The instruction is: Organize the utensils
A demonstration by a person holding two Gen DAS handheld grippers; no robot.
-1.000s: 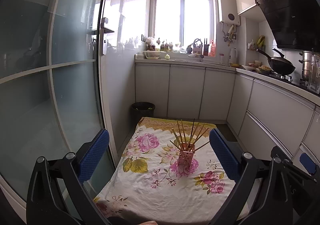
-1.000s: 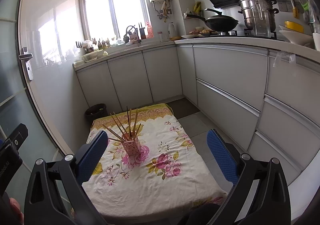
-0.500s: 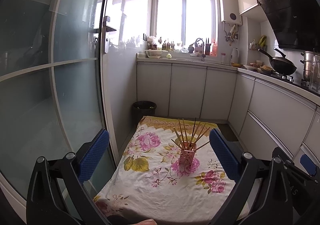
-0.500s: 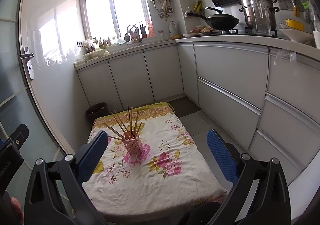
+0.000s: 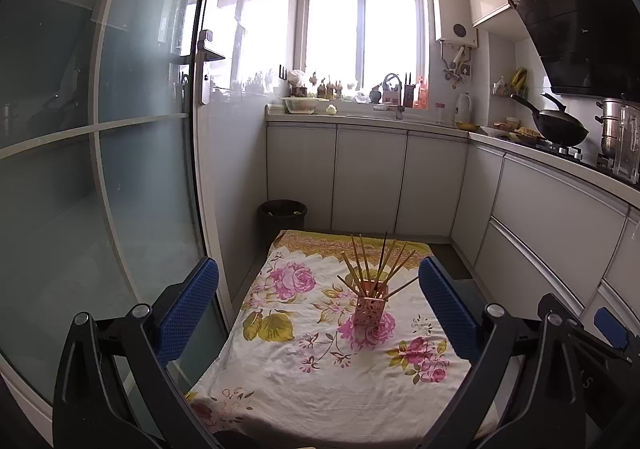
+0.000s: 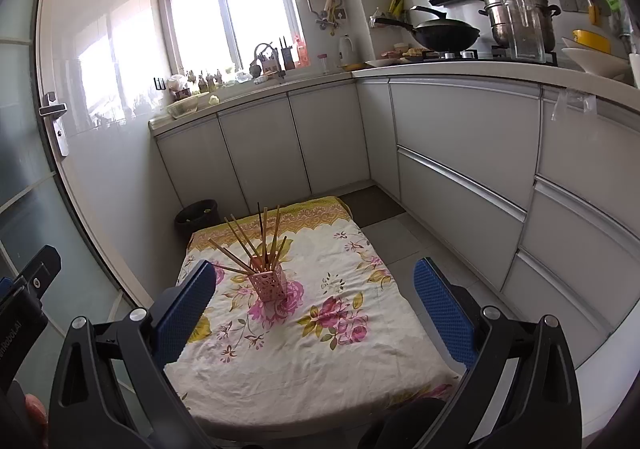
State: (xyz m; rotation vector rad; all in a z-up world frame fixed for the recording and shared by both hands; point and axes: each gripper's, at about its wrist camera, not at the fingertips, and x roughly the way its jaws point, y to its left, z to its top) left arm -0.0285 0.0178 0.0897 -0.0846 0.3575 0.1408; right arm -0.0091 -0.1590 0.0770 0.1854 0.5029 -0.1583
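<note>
The pink perforated holder (image 5: 371,309) stands upright near the middle of the floral cloth (image 5: 304,381), and the chopsticks (image 5: 370,261) fan out of its top. The left gripper (image 5: 318,313) and the right gripper (image 6: 314,309) hang well above the holder, both spread wide and empty, probably because the sorting looks finished.

Left gripper (image 5: 318,305): jaws spread wide, blue pads (image 5: 188,305) facing each other, nothing between them. Right gripper (image 6: 314,305): jaws likewise spread wide and empty, pads (image 6: 444,309) parallel. Both units are held level, side by side, pointing forward. A fingertip (image 6: 36,415) shows at the right view's lower-left edge.
</note>
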